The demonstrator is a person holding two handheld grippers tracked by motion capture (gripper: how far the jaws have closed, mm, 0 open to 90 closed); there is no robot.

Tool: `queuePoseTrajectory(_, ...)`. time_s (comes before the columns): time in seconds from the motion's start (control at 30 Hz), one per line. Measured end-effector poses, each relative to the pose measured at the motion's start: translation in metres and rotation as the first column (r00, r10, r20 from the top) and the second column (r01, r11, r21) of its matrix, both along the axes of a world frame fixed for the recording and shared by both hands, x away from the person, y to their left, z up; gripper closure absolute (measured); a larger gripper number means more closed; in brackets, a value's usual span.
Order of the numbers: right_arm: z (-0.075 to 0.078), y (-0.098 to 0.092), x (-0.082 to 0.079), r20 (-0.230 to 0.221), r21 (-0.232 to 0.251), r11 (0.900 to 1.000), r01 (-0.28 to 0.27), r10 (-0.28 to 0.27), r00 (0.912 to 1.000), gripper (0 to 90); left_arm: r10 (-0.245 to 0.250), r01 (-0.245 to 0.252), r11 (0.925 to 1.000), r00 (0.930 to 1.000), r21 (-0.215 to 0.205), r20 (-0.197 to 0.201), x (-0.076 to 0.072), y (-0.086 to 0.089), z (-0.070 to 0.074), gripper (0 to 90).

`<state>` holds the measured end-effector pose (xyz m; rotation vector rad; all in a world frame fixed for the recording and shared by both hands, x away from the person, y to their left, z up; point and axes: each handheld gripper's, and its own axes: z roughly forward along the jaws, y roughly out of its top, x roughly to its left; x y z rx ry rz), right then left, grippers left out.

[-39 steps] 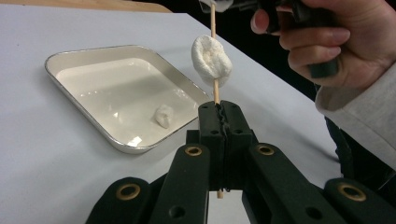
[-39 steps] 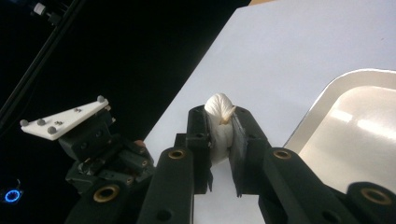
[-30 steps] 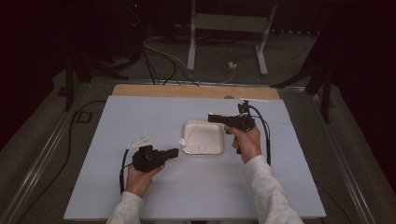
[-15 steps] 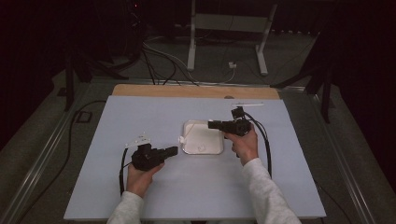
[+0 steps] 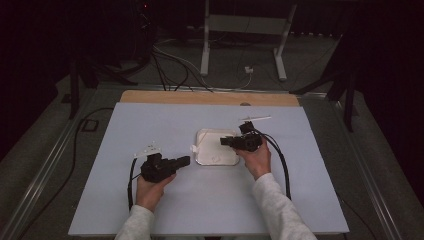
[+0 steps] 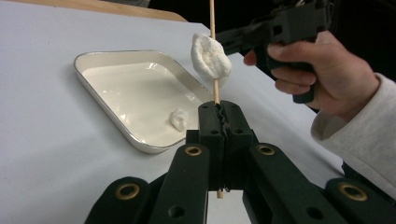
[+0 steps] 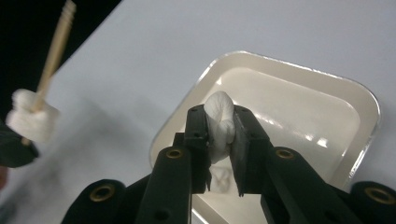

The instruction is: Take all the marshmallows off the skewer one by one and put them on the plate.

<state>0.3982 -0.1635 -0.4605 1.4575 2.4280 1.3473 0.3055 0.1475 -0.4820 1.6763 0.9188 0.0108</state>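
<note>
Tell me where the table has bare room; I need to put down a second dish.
The pale blue table top is bare left of the white rectangular tray, also beyond it up to the wooden strip. Between the hands it is crowded.

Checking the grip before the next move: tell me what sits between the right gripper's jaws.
In the right gripper view, a marshmallow sits squeezed between the right gripper's jaws, over the white tray.

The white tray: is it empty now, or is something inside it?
Not empty. In the left gripper view, one small marshmallow lies on the floor of the white tray, near its corner.
</note>
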Motion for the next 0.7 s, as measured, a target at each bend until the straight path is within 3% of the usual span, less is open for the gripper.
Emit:
queuePoseTrajectory(0.4, -0.021, 0.004, 0.001, -0.030, -0.057, 0.998, 0.011, -0.013, 0.9995, 75.5, -0.001, 0.001, 1.0000, 1.0000, -0.002, -0.001, 0.000, -0.001, 0.000, 90.0)
queuePoseTrajectory(0.5, -0.027, 0.003, 0.002, -0.054, -0.069, 0.997, 0.021, -0.024, 0.9982, 63.1, -0.001, 0.001, 1.0000, 1.0000, -0.001, 0.000, 0.000, -0.001, 0.000, 90.0)
queuePoseTrajectory(0.63, -0.032, 0.003, 0.004, -0.080, -0.137, 0.989, 0.059, -0.071, 0.9943, 40.6, 0.001, -0.001, 1.0000, 1.0000, -0.002, -0.001, 0.000, -0.001, 0.000, 90.0)
queuePoseTrajectory(0.7, -0.030, 0.003, 0.003, -0.067, -0.120, 0.991, 0.062, -0.071, 0.9953, 31.0, 0.003, -0.003, 1.0000, 1.0000, -0.003, -0.002, 0.000, -0.001, 0.000, 90.0)
